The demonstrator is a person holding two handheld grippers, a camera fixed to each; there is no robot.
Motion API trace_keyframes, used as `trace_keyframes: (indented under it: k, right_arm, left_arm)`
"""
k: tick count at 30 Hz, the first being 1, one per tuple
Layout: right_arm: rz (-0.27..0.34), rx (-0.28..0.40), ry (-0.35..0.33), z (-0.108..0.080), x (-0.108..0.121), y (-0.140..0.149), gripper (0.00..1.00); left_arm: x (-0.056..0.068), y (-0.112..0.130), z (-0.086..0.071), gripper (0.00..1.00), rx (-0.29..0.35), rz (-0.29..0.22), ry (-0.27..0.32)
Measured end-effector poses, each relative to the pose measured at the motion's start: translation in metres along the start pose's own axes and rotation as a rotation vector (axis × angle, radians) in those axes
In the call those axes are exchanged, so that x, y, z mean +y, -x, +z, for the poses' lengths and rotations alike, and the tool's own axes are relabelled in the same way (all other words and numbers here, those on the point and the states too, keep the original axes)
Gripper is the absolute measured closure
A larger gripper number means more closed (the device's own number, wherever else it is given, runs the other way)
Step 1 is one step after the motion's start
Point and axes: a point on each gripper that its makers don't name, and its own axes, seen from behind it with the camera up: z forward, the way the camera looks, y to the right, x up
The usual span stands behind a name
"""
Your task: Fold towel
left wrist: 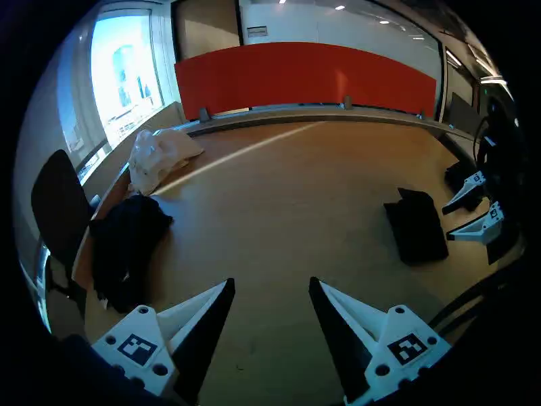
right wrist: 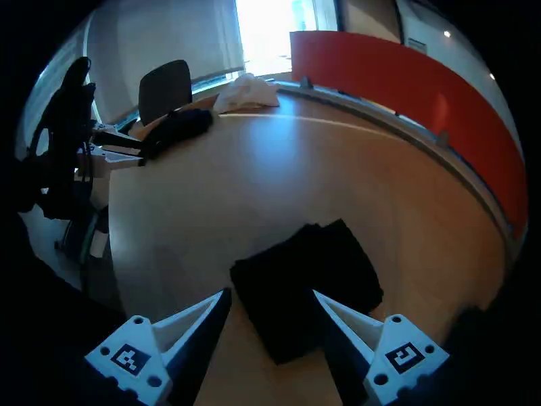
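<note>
A black towel (right wrist: 308,291), folded into a flat rectangle, lies on the wooden table (right wrist: 270,176) just ahead of my right gripper (right wrist: 272,301), which is open with nothing between its fingers. The same folded towel (left wrist: 416,232) appears at the right of the left gripper view, with the right gripper (left wrist: 473,211) beside it. My left gripper (left wrist: 272,291) hovers open over bare tabletop (left wrist: 284,196), holding nothing. In the right gripper view the left gripper (right wrist: 128,150) shows far off at the left edge of the table.
A heap of dark cloth (left wrist: 128,247) and a crumpled white cloth (left wrist: 159,155) lie at the table's left end. A black chair (left wrist: 57,203) stands beside them. A red partition (left wrist: 304,78) runs along the far edge.
</note>
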Motion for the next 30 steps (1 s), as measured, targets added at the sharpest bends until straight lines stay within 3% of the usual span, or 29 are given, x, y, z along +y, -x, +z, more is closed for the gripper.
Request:
trace_keyframes:
  k: [30]
  right_arm:
    - [0.059, -0.14, 0.097, -0.004, 0.013, 0.089, 0.18]
  left_arm:
    - [0.001, 0.0, -0.003, 0.19, 0.004, 0.005, 0.006]
